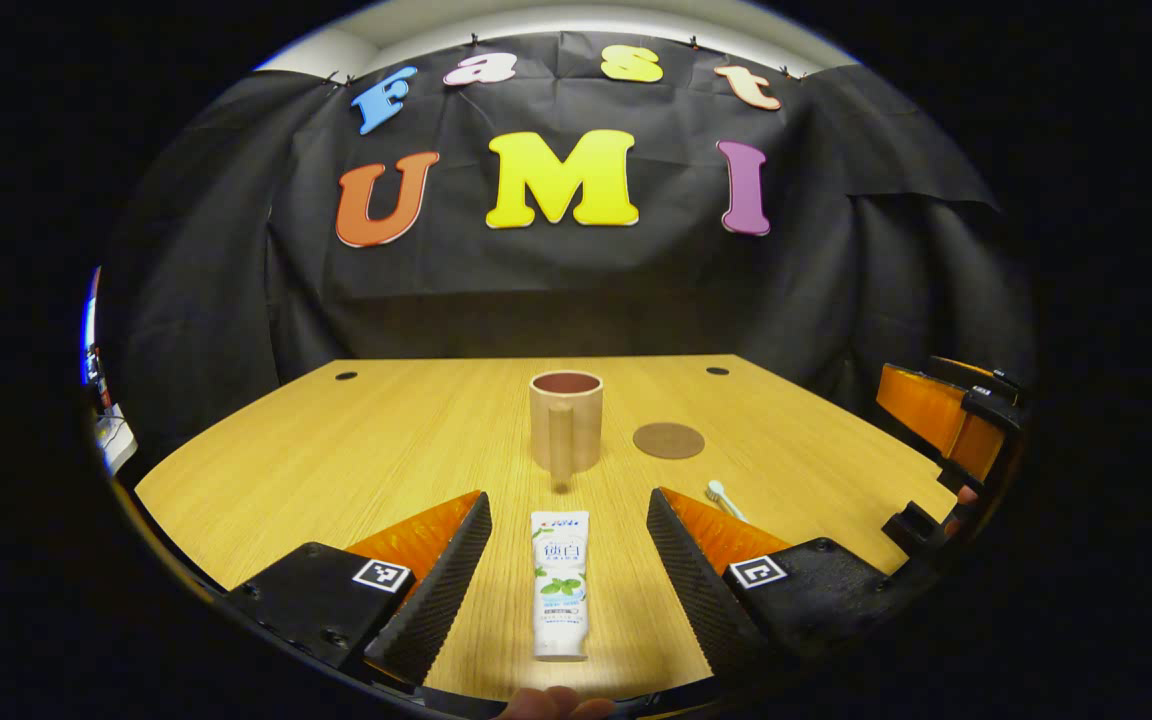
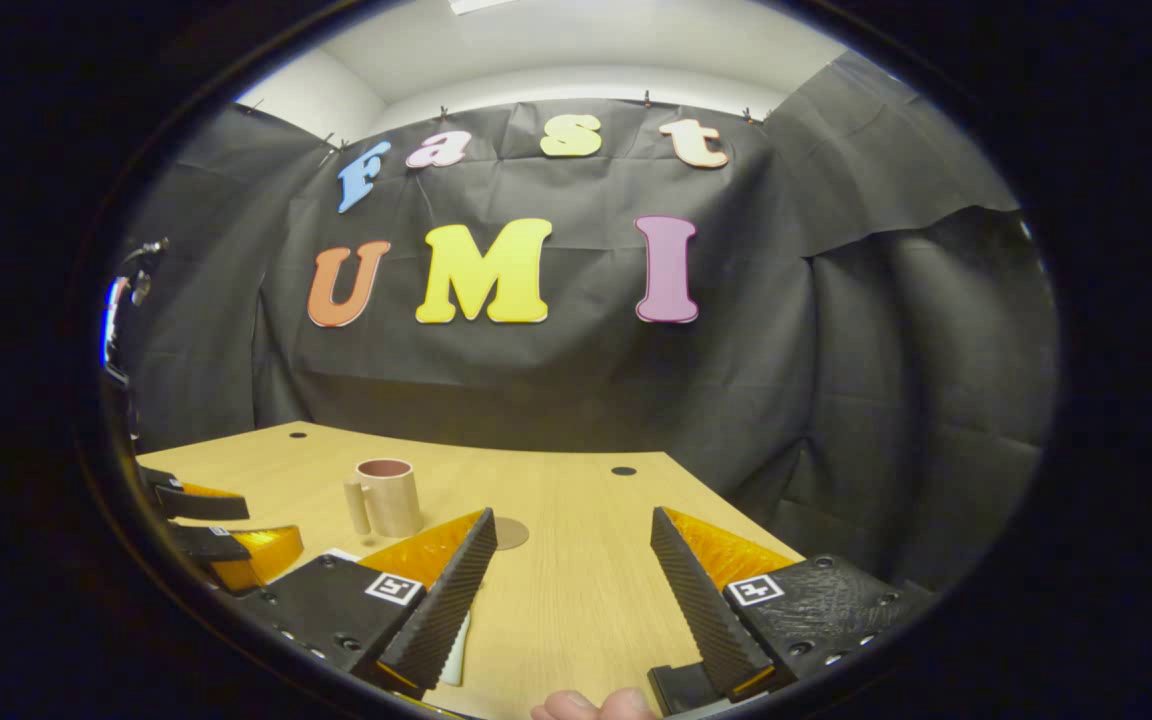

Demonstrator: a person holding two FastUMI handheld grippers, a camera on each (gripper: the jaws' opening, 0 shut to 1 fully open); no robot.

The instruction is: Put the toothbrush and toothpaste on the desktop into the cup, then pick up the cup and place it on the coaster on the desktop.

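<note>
In the left gripper view, the left gripper (image 1: pixel 568 555) hovers over the wooden desk (image 1: pixel 336 470) with its fingers spread wide, grasping nothing. The toothpaste (image 1: pixel 560 585) lies flat on the desk between the two fingers, touching neither, its length running away from the camera. Beyond it stands the cup (image 1: pixel 566 420), upright, with its handle turned toward the camera. The round coaster (image 1: pixel 669 440) lies just to the right of the cup, apart from it. The toothbrush (image 1: pixel 723 497) lies nearer, its head peeking out behind the gripper's right finger. The right gripper (image 1: pixel 946 440) shows at the right edge.

In the right gripper view, the right gripper (image 2: pixel 571 590) is also released, fingers wide apart above bare desk. The cup stands to the left, well apart, and the coaster is partly hidden behind the left finger. The left gripper shows at the left edge.
</note>
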